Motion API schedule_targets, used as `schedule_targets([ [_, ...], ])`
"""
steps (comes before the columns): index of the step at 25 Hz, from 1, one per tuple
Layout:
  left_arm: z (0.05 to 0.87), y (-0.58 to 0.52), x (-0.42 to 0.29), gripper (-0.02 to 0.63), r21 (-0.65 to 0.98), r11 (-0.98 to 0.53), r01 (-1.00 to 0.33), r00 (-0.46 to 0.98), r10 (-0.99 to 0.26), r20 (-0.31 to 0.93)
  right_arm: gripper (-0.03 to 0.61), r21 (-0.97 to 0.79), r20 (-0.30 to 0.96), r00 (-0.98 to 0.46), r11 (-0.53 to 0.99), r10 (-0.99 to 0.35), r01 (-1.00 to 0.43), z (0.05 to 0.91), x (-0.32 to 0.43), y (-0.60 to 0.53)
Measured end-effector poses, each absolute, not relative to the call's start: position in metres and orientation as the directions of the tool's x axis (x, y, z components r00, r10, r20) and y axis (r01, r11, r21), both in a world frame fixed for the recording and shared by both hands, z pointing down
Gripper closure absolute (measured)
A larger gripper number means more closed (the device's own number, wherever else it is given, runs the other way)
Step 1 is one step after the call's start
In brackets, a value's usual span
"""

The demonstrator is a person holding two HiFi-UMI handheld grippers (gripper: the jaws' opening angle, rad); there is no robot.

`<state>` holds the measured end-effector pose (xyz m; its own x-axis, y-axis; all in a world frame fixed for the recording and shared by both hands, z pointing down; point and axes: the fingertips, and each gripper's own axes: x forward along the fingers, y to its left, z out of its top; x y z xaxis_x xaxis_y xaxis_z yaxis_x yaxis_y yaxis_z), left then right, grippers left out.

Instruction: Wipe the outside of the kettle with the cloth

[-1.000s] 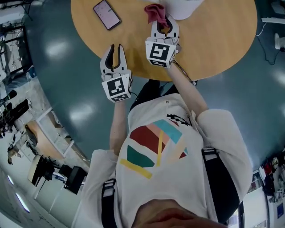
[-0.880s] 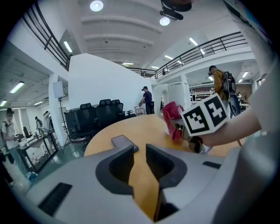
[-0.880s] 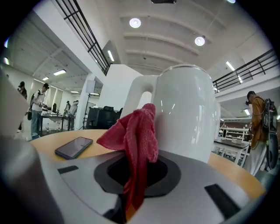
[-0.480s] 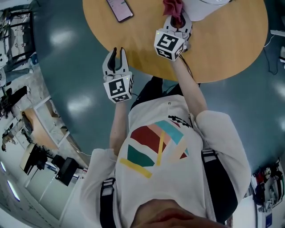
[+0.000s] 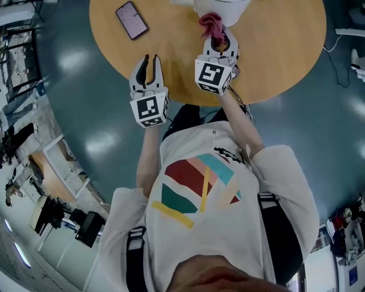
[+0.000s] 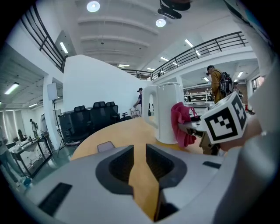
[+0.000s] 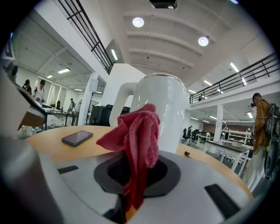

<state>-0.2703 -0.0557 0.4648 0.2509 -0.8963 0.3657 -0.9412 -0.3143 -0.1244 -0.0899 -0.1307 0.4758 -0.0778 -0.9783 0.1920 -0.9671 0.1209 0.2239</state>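
The white kettle [image 5: 223, 8] stands upright at the far side of the round wooden table [image 5: 285, 51]. My right gripper [image 5: 219, 41] is shut on a red cloth [image 5: 210, 25], and the cloth's bunched end lies up against the kettle's near wall. In the right gripper view the cloth [image 7: 138, 135] rises from between the jaws in front of the kettle [image 7: 168, 109]. My left gripper [image 5: 147, 64] hovers over the table's near edge, left of the right one, open and with nothing in it. From the left gripper view, kettle [image 6: 168, 111] and cloth [image 6: 181, 124] show to the right.
A dark phone [image 5: 132, 20] lies flat on the table, left of the kettle and beyond the left gripper. Blue-grey floor surrounds the table. Office chairs [image 6: 94, 114] and people stand far off in the hall.
The right gripper has carried the cloth from the kettle's left side to right in front of it. The left gripper is almost where it was.
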Motion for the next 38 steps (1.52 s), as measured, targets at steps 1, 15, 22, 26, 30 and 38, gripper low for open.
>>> schedule_targets([
  [1, 0.464, -0.059, -0.262, 0.483, -0.121, -0.314, -0.942, 0.253, -0.898, 0.36, 0.54, 0.224, 0.192, -0.092, 0.135, -0.977, -0.965, 0.476, -0.084, -0.129],
  [15, 0.478, -0.098, -0.153, 0.483, -0.101, -0.194, -0.976, 0.154, -0.938, 0.309, 0.54, 0.238, 0.195, -0.168, 0.213, -0.966, -0.948, 0.497, 0.055, -0.182],
  [22, 0.484, -0.093, -0.145, 0.483, -0.102, -0.184, -0.978, 0.142, -0.934, 0.327, 0.54, 0.207, 0.195, -0.217, 0.257, -0.956, -0.944, 0.492, 0.053, -0.216],
  [26, 0.467, -0.079, -0.161, 0.483, -0.082, -0.171, -0.982, 0.142, -0.949, 0.28, 0.54, 0.203, 0.201, -0.237, 0.277, -0.95, -0.939, 0.478, 0.041, -0.19],
  [30, 0.452, -0.084, -0.157, 0.483, -0.021, -0.21, -0.977, 0.202, -0.958, 0.202, 0.54, 0.168, 0.185, -0.276, 0.307, -0.943, -0.937, 0.452, 0.046, -0.146],
  [38, 0.391, -0.068, -0.072, 0.482, 0.015, -0.358, -0.934, 0.358, -0.929, 0.091, 0.54, 0.012, 0.221, -0.451, 0.465, -0.865, -0.885, 0.425, 0.095, -0.044],
])
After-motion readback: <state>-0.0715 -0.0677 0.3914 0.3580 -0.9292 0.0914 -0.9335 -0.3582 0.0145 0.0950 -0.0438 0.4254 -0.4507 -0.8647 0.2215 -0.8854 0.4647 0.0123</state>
